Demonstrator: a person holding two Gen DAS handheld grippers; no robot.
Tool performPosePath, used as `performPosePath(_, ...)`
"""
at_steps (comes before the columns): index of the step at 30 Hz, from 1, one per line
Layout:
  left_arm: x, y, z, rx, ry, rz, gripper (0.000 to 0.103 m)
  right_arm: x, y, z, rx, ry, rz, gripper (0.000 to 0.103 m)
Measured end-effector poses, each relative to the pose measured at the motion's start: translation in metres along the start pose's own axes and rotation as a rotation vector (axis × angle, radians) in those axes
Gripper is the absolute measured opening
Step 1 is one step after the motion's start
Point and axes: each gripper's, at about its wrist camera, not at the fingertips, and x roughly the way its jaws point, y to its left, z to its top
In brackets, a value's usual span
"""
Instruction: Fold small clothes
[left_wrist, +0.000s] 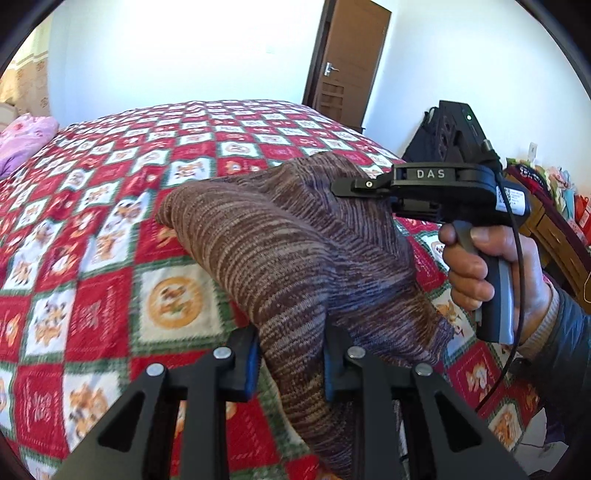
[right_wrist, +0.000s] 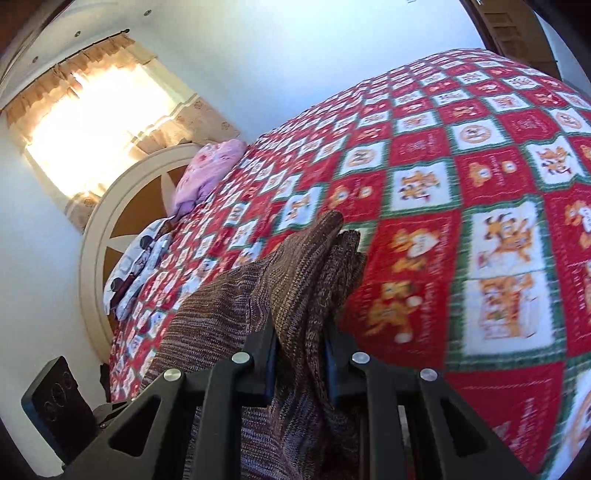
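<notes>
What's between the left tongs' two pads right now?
A bunched fold of the brown striped knit garment, pinched by the left tongs; shows in the left wrist view.

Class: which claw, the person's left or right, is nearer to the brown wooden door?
Right. In the left wrist view the right claw sits toward the door side of the knit garment; the left claw grips it farther away.

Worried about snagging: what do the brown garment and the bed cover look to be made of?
Brown garment: knitted yarn, probably wool or acrylic; visible ribbed stitch rows in mottled brown, matte and soft. Bed cover: printed checked fabric, matte; slightly fuzzy look suggests fleece or a quilt, but blur leaves it open.
</notes>
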Motion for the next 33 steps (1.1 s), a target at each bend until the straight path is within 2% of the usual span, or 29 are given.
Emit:
performPosePath(18,-0.059,0.043,-0.037,-0.098,-0.054,0.104,0.027,0.028,0.077,-0.031,-0.069,0.04,0.099,0.021)
performPosePath(33,-0.113,0.07,-0.066,-0.122,-0.12,0.202,0.027,0.056,0.146,-0.049,-0.144,0.079,0.169,0.021)
